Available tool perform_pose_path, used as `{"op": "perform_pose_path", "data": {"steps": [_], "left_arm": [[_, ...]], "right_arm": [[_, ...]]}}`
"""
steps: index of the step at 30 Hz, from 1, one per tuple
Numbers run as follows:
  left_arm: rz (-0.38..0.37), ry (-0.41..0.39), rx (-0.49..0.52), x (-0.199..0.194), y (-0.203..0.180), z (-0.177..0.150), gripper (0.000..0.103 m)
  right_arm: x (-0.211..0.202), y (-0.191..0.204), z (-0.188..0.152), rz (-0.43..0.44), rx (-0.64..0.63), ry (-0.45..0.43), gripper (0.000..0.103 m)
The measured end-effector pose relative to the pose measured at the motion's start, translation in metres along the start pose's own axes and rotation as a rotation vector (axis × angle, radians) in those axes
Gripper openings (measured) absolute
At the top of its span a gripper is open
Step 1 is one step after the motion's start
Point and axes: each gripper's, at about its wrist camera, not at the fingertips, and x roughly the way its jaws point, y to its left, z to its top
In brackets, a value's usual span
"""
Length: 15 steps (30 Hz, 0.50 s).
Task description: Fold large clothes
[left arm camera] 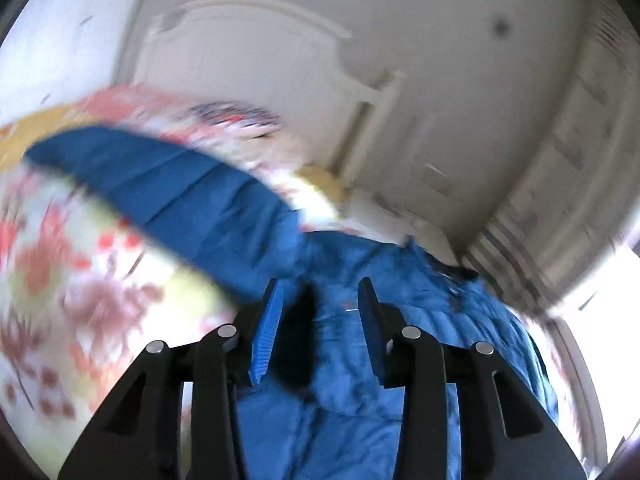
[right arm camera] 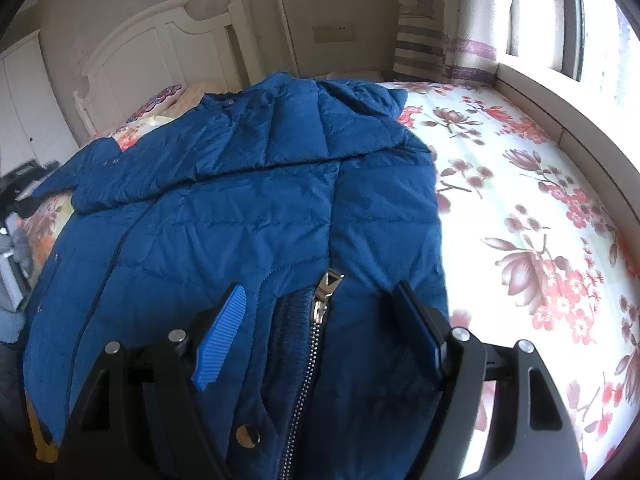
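Observation:
A large blue quilted jacket (right arm camera: pixel 248 208) lies spread on a bed with a floral sheet (right arm camera: pixel 520 208). Its silver zipper (right arm camera: pixel 316 320) runs down the front, with a snap button (right arm camera: pixel 247 436) beside it. My right gripper (right arm camera: pixel 320 292) is open just above the jacket's zipper end, nothing between the fingers. In the blurred left wrist view the jacket (left arm camera: pixel 224 216) stretches from below the gripper to the left, one sleeve lying over the sheet (left arm camera: pixel 80 288). My left gripper (left arm camera: pixel 320 292) is open over the blue fabric and holds nothing.
A white headboard (right arm camera: pixel 160 52) stands at the far end of the bed with pillows (right arm camera: pixel 160 100) below it. A window ledge (right arm camera: pixel 560 108) and a striped curtain (right arm camera: pixel 424 44) bound the right side. Dark furniture and clutter (right arm camera: pixel 20 200) stand at the left.

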Motion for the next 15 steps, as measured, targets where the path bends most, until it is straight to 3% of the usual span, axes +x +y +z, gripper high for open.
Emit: {"op": "perform_pose_path", "data": {"steps": [1, 2, 3, 4, 5, 7, 9, 10, 11, 15], "left_arm": [[-0.013, 0.001, 0.067, 0.0, -0.014, 0.004, 0.037], [-0.02, 0.002, 0.114, 0.0, -0.024, 0.004, 0.046], [-0.02, 0.015, 0.184, 0.009, -0.043, 0.004, 0.058], [-0.024, 0.03, 0.224, 0.02, -0.054, 0.004, 0.081], [-0.034, 0.042, 0.252, 0.027, -0.062, -0.001, 0.088], [-0.042, 0.093, 0.288, 0.049, -0.08, -0.013, 0.088], [-0.012, 0.176, 0.327, 0.08, -0.093, -0.025, 0.088], [0.003, 0.191, 0.335, 0.087, -0.09, -0.032, 0.088], [0.019, 0.207, 0.343, 0.096, -0.086, -0.037, 0.088], [0.061, 0.326, 0.367, 0.129, -0.075, -0.062, 0.09]], "right_arm": [[-0.003, 0.002, 0.006, -0.002, -0.015, -0.018, 0.075], [-0.008, 0.007, 0.018, -0.009, -0.044, -0.055, 0.075], [-0.01, 0.01, 0.027, -0.015, -0.058, -0.077, 0.075], [-0.011, 0.015, 0.043, -0.02, -0.073, -0.104, 0.075], [-0.008, 0.02, 0.058, -0.01, -0.089, -0.128, 0.075], [0.007, 0.025, 0.082, 0.013, -0.106, -0.145, 0.075], [0.041, 0.026, 0.107, -0.006, -0.083, -0.101, 0.065], [0.053, 0.025, 0.114, 0.003, -0.069, -0.079, 0.057], [0.074, 0.022, 0.121, 0.022, -0.046, -0.042, 0.056], [0.127, 0.018, 0.114, -0.013, -0.048, 0.104, 0.056]]}}
